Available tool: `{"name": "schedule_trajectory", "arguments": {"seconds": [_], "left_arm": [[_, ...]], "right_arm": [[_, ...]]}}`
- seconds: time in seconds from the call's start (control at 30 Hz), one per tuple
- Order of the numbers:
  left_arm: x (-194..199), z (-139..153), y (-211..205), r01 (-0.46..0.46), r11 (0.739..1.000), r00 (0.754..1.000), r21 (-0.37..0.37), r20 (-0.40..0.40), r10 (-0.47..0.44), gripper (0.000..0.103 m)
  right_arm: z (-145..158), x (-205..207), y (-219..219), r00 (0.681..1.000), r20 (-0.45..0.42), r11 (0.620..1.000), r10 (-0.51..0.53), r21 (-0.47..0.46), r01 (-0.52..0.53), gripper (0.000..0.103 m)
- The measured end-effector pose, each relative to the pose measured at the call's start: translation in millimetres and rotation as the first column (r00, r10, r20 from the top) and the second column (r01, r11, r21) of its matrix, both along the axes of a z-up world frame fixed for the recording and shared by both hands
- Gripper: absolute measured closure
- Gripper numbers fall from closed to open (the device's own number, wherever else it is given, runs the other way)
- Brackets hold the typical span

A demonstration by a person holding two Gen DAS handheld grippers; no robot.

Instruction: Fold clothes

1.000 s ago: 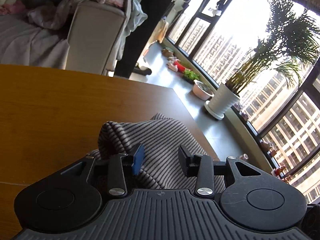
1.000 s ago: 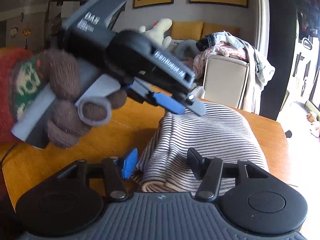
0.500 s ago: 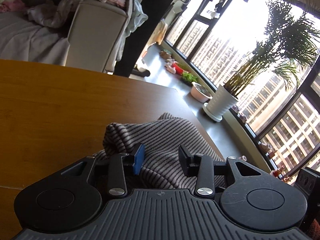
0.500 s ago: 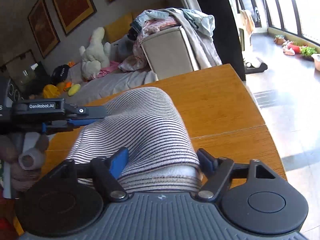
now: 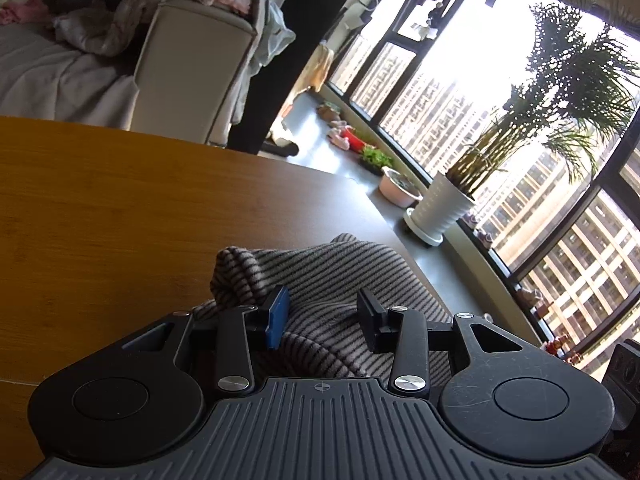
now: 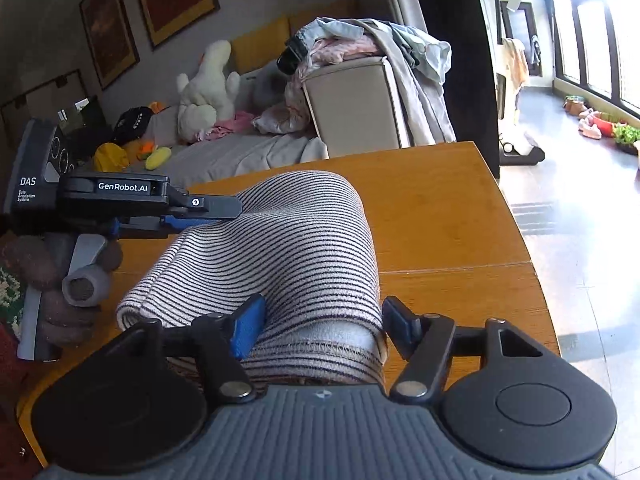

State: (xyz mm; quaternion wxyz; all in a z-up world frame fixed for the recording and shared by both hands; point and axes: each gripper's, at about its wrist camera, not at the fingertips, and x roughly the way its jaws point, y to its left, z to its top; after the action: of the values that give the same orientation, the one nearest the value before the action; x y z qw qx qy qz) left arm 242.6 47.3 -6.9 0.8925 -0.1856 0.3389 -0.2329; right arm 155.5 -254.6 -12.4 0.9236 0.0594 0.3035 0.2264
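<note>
Now the right gripper (image 6: 322,330), jaws apart, has swung round to straddle the near hem of the striped garment (image 6: 288,248), folded over on the wooden surface (image 6: 440,216). The left gripper (image 5: 322,314) stays spread over the cloth's side, perhaps touching. The fold looks nearly set. Beyond: draped chair (image 6: 356,104), potted palm (image 5: 440,212).

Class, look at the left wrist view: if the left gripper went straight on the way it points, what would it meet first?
Probably the striped knit garment: it is bunched directly ahead of the open left gripper, on the wooden table. Depth is unclear.
</note>
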Motion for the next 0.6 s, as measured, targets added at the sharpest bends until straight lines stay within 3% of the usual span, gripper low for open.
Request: {"name": "schedule_trajectory", "arguments": {"seconds": [0.2,0.37,0.47,0.53,0.6], "left_arm": [[-2,0,-2,-0.002,1.0,1.0,0.007,0.01,0.002,0.061],[-3,1,-2,0.003,1.0,1.0,0.009,0.012,-0.003,0.061],[-3,1,-1,0.01,1.0,1.0,0.006,0.014,-0.01,0.061],[-3,0,1,0.015,1.0,1.0,0.002,0.016,-0.015,0.061],[-2,-1,2,0.016,1.0,1.0,-0.002,0.017,-0.016,0.061]], "right_arm": [[33,17,4,0.996,0.092,1.0,0.006,-0.004,-0.005,0.038],[48,51,31,0.987,0.15,0.995,0.055,-0.096,-0.041,0.045],[44,79,48,0.99,0.131,0.987,0.048,-0.156,-0.028,0.045],[24,101,56,0.998,0.06,0.977,0.021,-0.213,-0.008,0.045],[9,111,54,1.0,0.026,0.981,-0.005,-0.195,0.01,0.038]]}}
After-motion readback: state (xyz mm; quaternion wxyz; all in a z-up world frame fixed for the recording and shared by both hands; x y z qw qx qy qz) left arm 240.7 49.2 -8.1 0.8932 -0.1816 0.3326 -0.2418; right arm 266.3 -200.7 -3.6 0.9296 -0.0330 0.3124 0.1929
